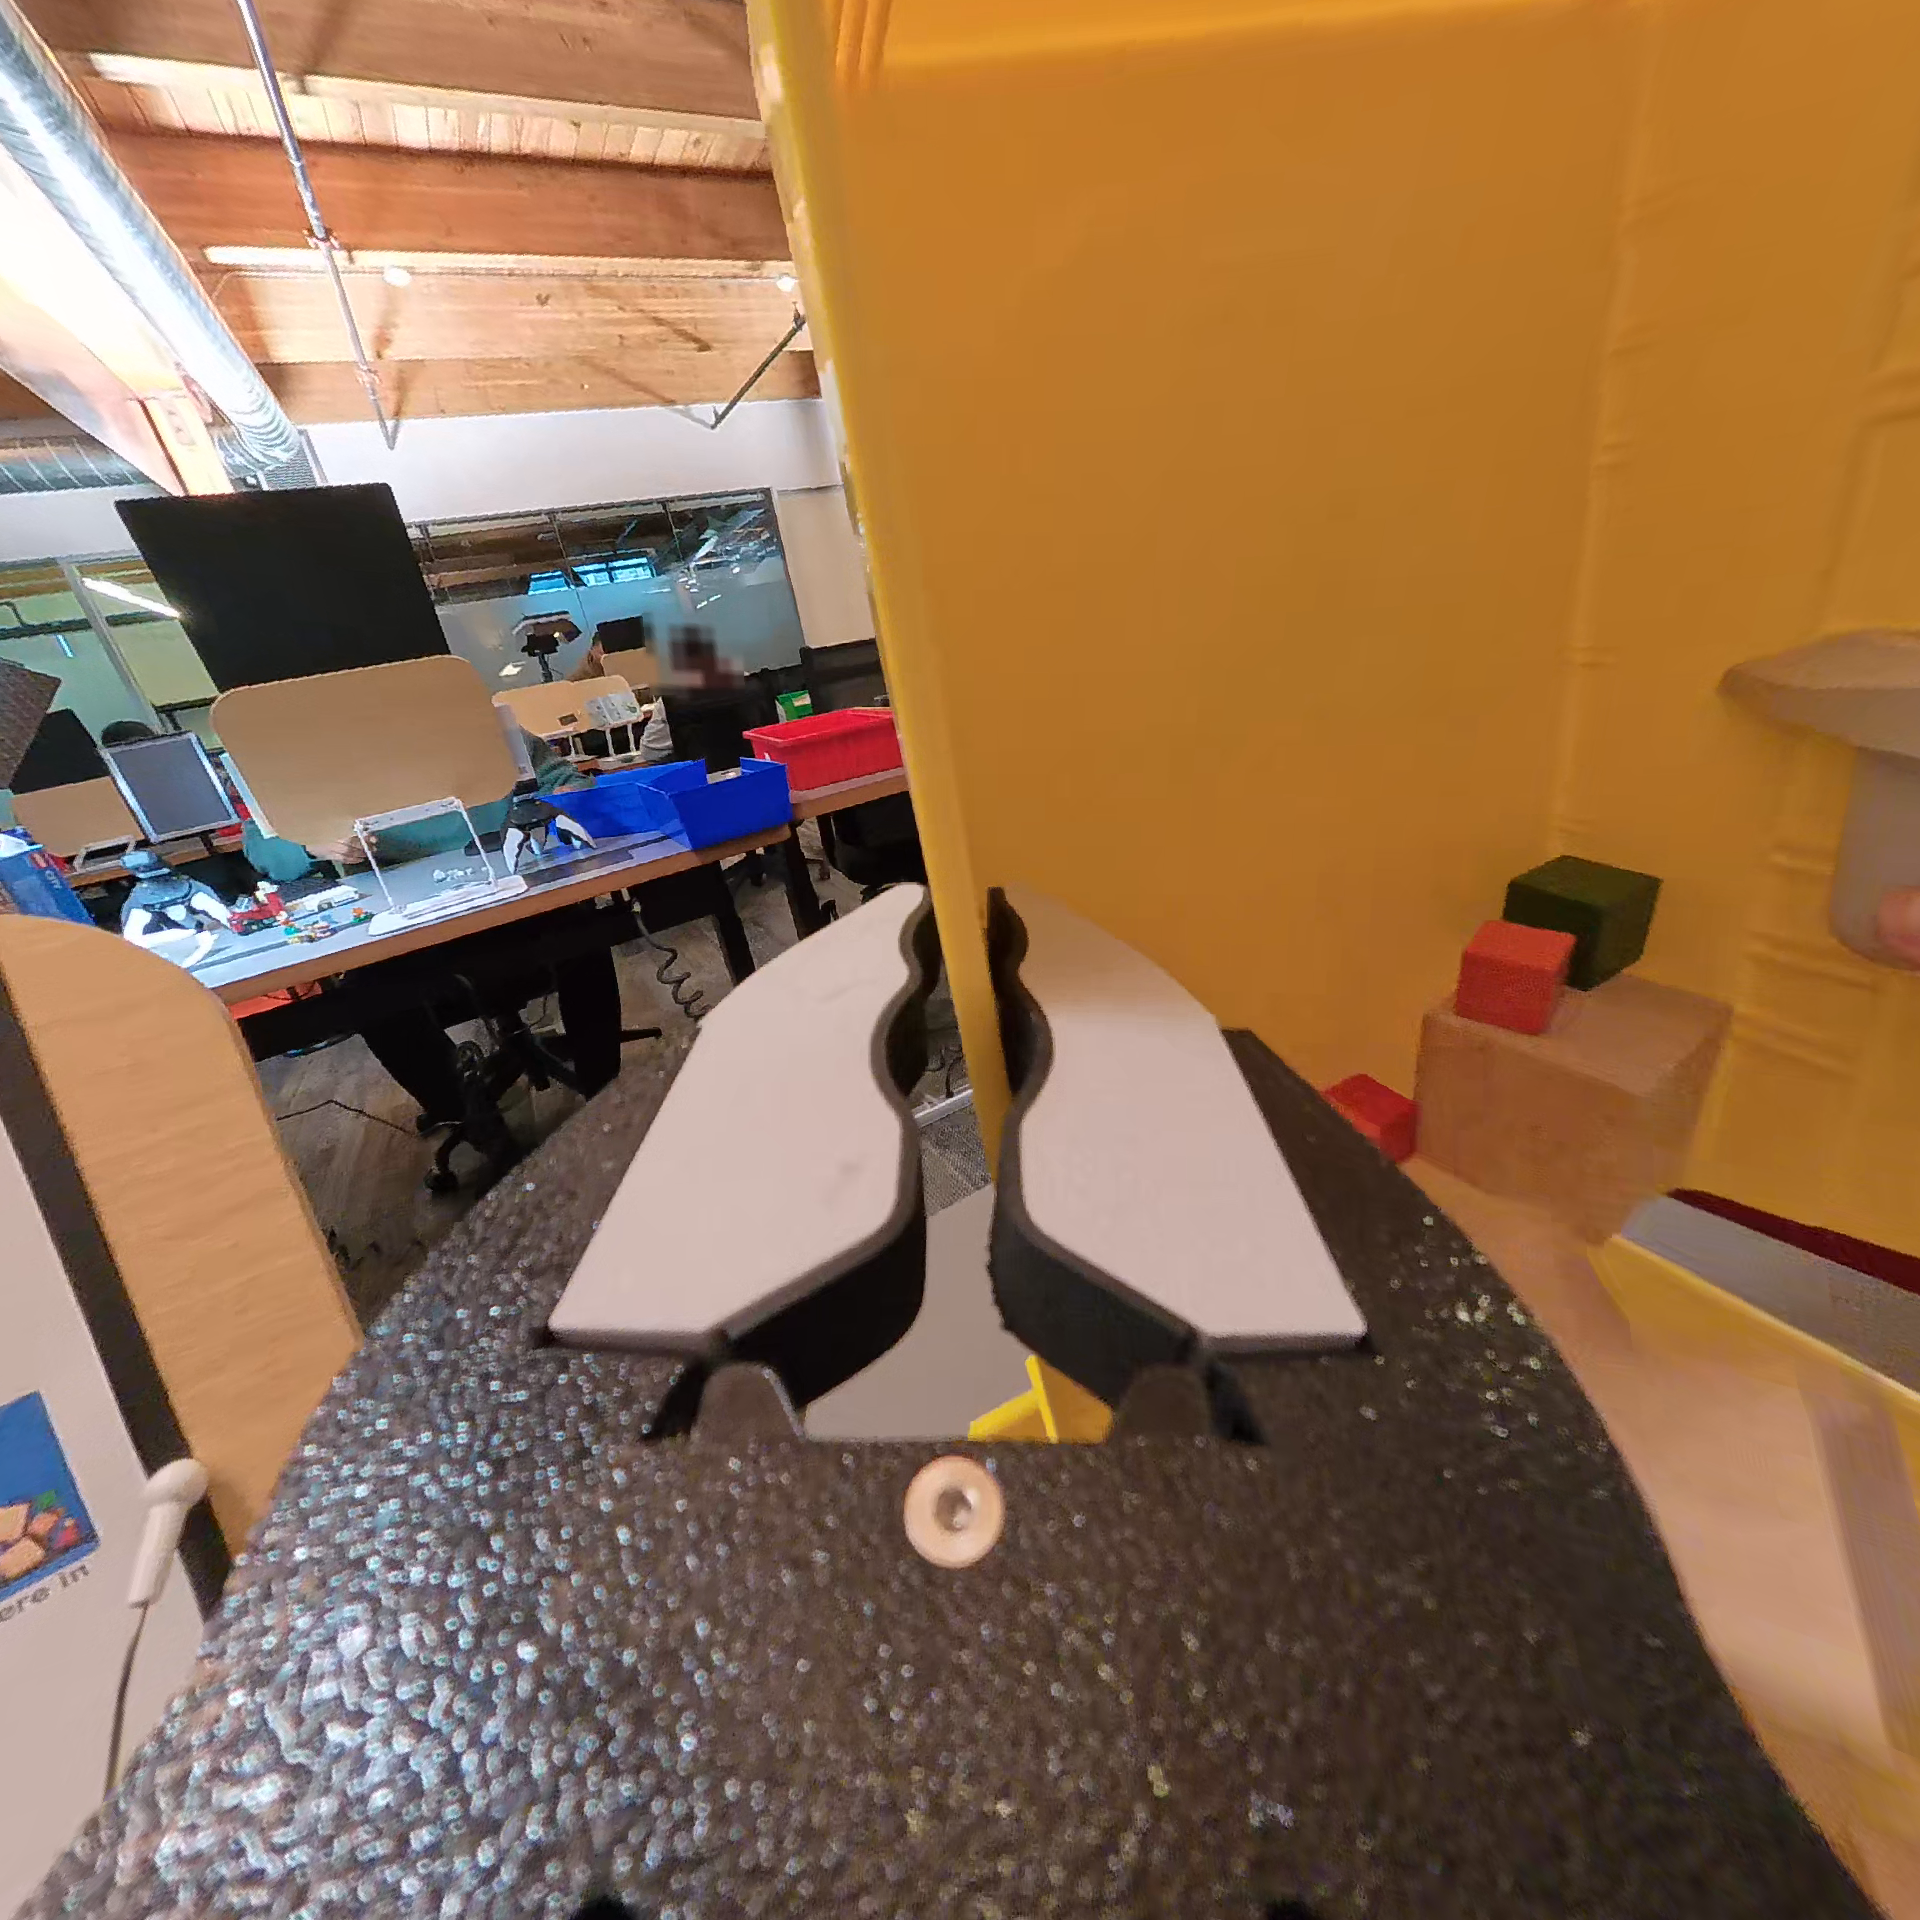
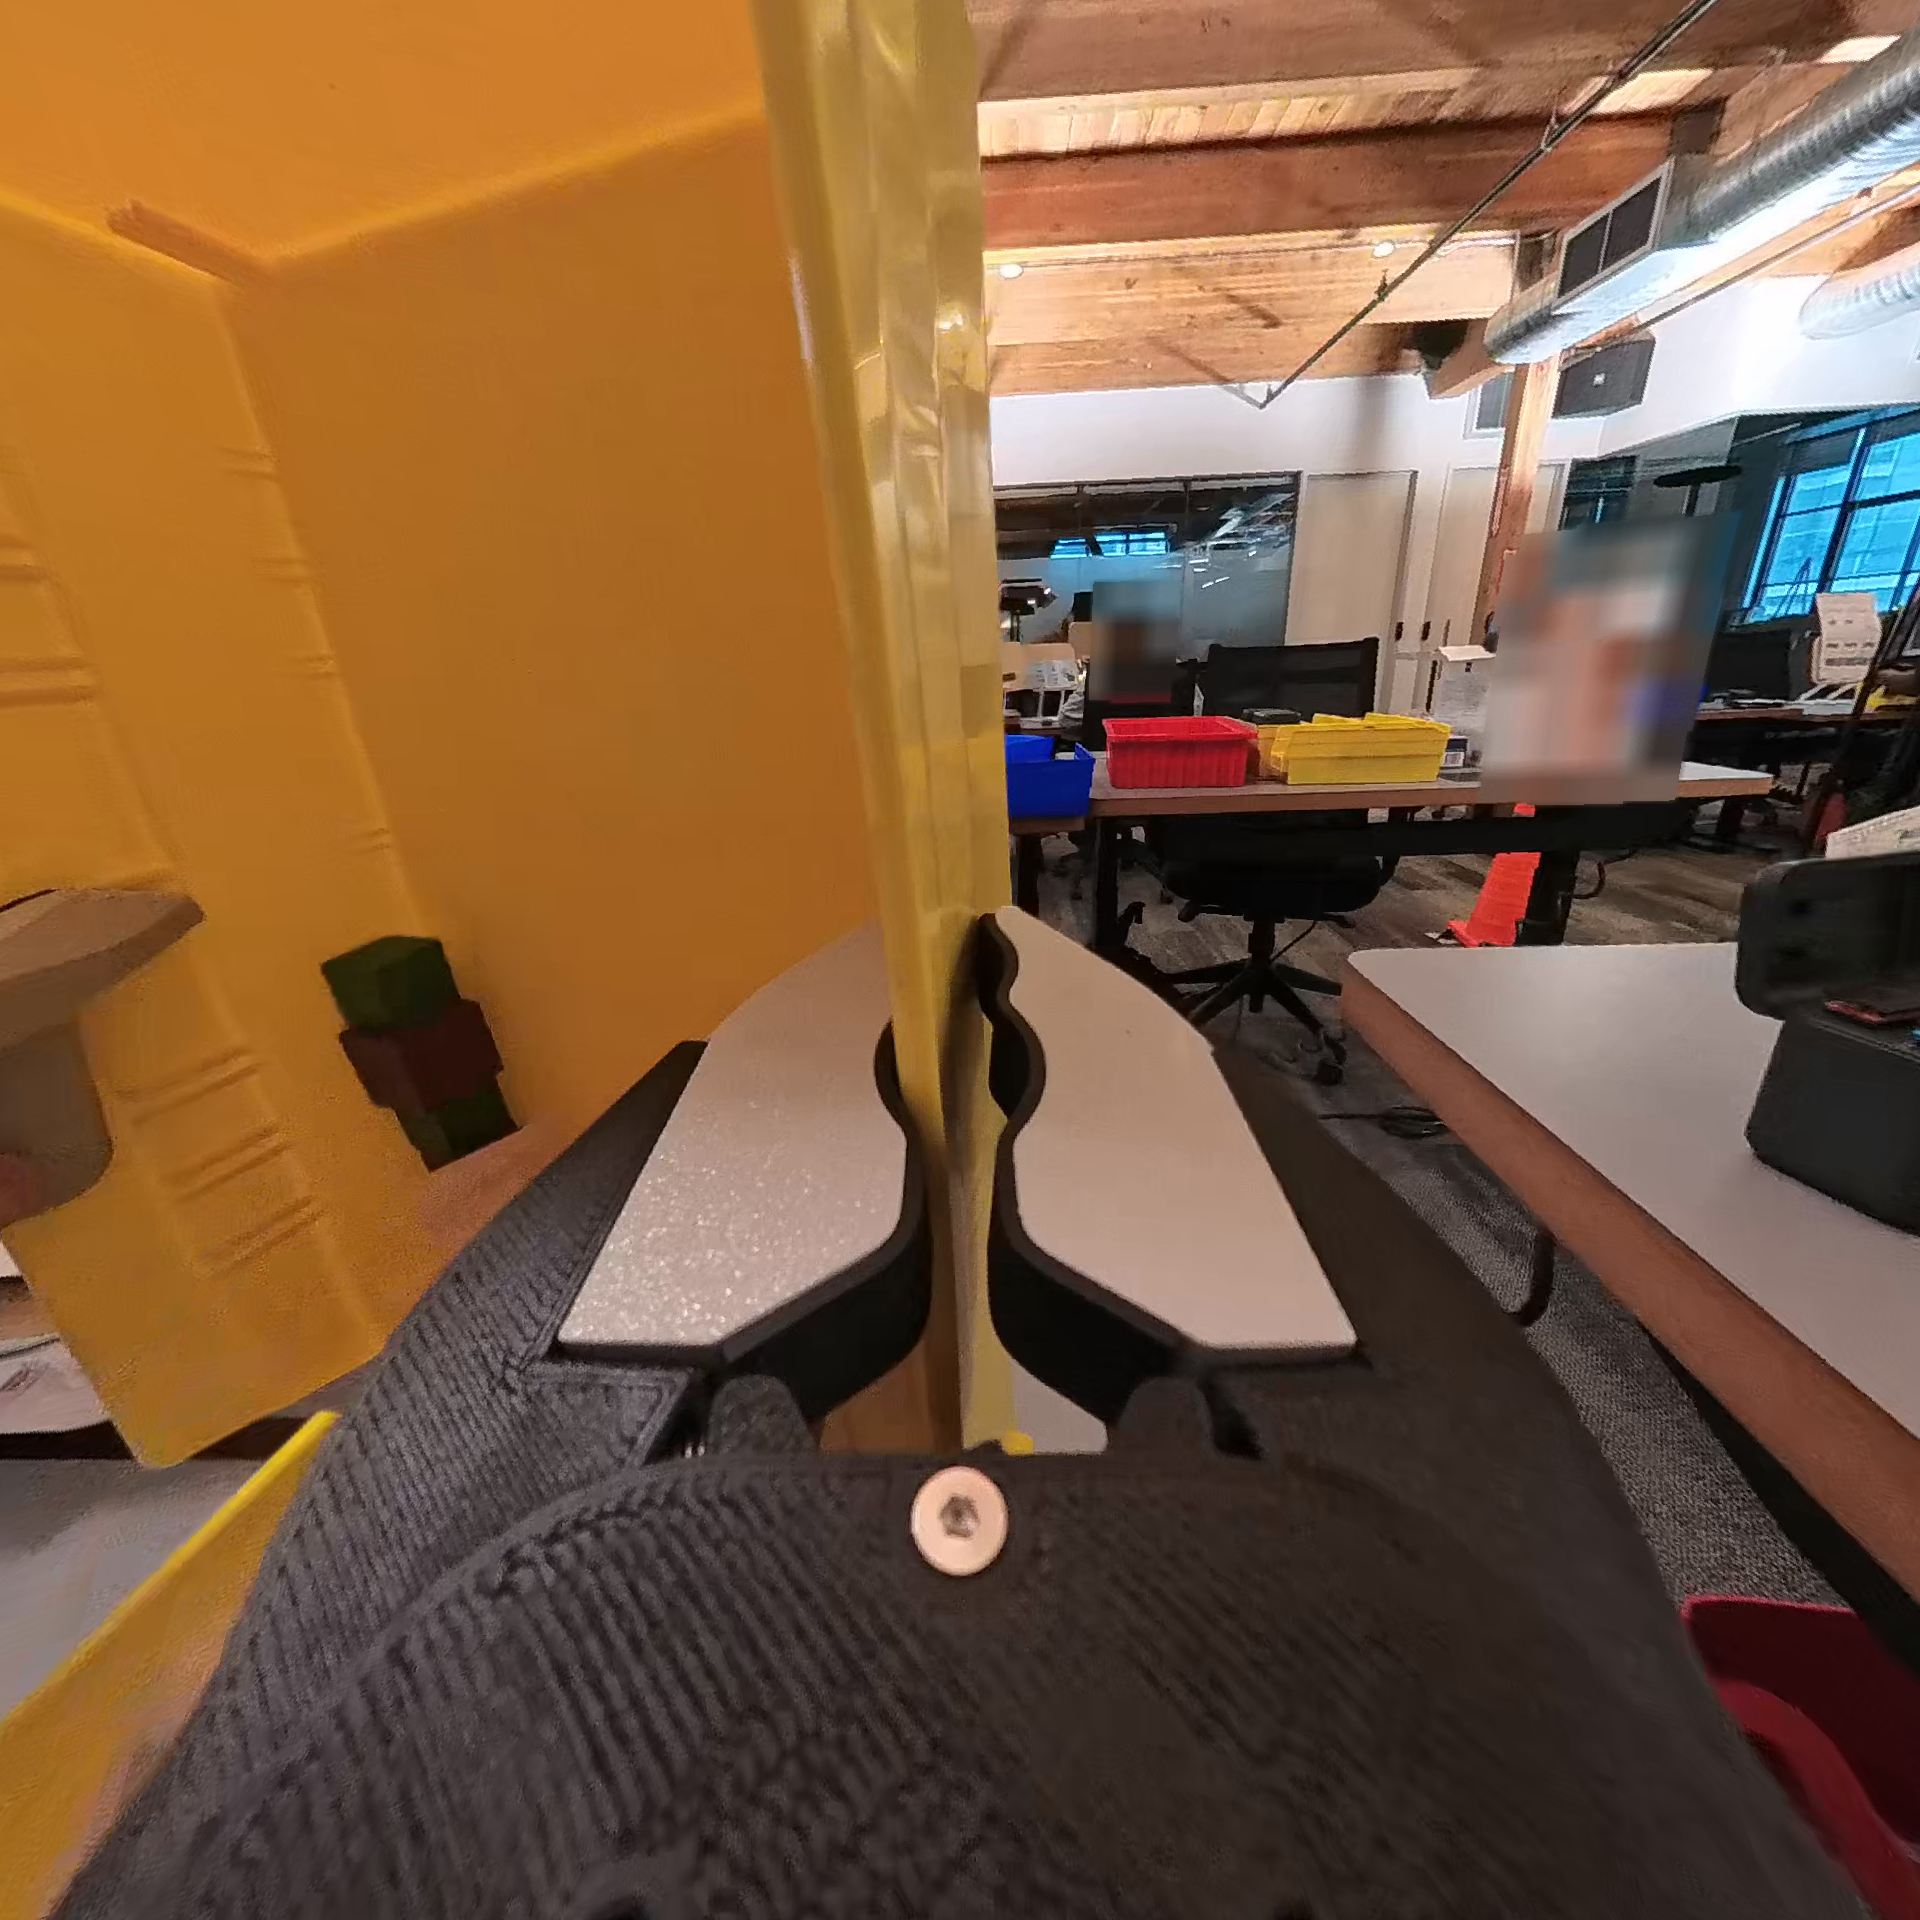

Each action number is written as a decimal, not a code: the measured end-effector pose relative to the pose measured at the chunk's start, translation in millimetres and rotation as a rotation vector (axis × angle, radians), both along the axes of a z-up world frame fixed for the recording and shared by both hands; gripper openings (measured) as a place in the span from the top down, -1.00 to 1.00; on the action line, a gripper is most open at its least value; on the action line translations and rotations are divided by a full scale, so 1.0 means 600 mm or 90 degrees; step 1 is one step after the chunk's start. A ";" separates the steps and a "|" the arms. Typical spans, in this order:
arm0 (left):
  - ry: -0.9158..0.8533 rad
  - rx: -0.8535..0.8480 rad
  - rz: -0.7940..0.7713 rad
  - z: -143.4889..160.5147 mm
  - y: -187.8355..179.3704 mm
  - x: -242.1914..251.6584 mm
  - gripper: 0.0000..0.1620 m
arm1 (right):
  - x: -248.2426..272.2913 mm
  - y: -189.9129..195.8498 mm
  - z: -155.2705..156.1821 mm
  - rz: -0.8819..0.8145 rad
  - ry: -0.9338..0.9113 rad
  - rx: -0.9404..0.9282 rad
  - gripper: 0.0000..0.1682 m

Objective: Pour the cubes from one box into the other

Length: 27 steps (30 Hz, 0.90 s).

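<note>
My left gripper (image 1: 961, 904) is shut on one side wall of a yellow box (image 1: 1247, 520), which is lifted and tipped. My right gripper (image 2: 971, 925) is shut on the opposite wall of the same box (image 2: 520, 520). Inside the box in the left wrist view, a green cube (image 1: 1584, 920), a red cube (image 1: 1515, 977), a larger plain wooden block (image 1: 1569, 1101) and a small red cube (image 1: 1371, 1112) lie in a corner. The right wrist view shows a green cube (image 2: 384, 977) and a dark red cube (image 2: 421, 1055) there. The rim of a second yellow box (image 1: 1766, 1340) shows below; it also shows in the right wrist view (image 2: 156, 1621).
A grey table (image 2: 1610, 1091) with a black device (image 2: 1839, 1039) stands to the right, and a red object (image 2: 1818, 1714) is at the lower right. A wooden panel (image 1: 135, 1143) is close on the left. Desks with blue bins (image 1: 717, 800), red bins (image 2: 1179, 750) and people stand far behind.
</note>
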<state>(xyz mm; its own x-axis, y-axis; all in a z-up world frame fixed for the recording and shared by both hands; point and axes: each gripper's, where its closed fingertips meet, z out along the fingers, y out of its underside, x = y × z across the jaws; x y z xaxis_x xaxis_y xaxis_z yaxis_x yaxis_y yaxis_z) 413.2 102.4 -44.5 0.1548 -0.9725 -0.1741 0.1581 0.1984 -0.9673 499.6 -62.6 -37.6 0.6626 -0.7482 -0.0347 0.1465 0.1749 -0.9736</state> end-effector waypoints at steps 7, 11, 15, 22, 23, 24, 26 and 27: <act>-0.006 0.012 -0.010 0.007 0.000 -0.006 0.89 | -0.004 0.002 0.008 0.008 -0.008 0.011 0.94; -0.040 0.014 -0.019 0.026 -0.011 -0.014 0.87 | -0.009 -0.005 0.028 0.010 -0.033 0.036 0.93; -0.045 0.012 -0.023 0.032 -0.015 -0.012 0.87 | -0.007 -0.010 0.028 0.015 -0.034 0.047 0.93; -0.055 -0.002 -0.020 0.019 -0.014 -0.015 0.86 | -0.008 -0.004 0.029 0.024 -0.048 0.039 0.93; -0.057 -0.004 -0.017 0.017 -0.012 -0.016 0.86 | -0.009 -0.002 0.030 0.030 -0.051 0.039 0.92; -0.063 0.000 -0.015 0.018 -0.012 -0.019 0.86 | -0.010 0.000 0.032 0.032 -0.054 0.038 0.92; -0.065 0.002 -0.011 0.017 -0.009 -0.022 0.85 | -0.011 0.004 0.036 0.039 -0.062 0.037 0.92; -0.069 0.004 -0.010 0.017 -0.008 -0.023 0.84 | -0.012 0.006 0.037 0.043 -0.063 0.037 0.92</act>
<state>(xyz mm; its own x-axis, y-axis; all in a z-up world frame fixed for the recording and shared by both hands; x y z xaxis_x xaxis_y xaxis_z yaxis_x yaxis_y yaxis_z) 399.4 97.6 -34.0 0.1579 -0.9739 -0.1632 0.2648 0.2010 -0.9431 492.6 -58.8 -15.2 0.7136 -0.7005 -0.0085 0.2271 0.2427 -0.9431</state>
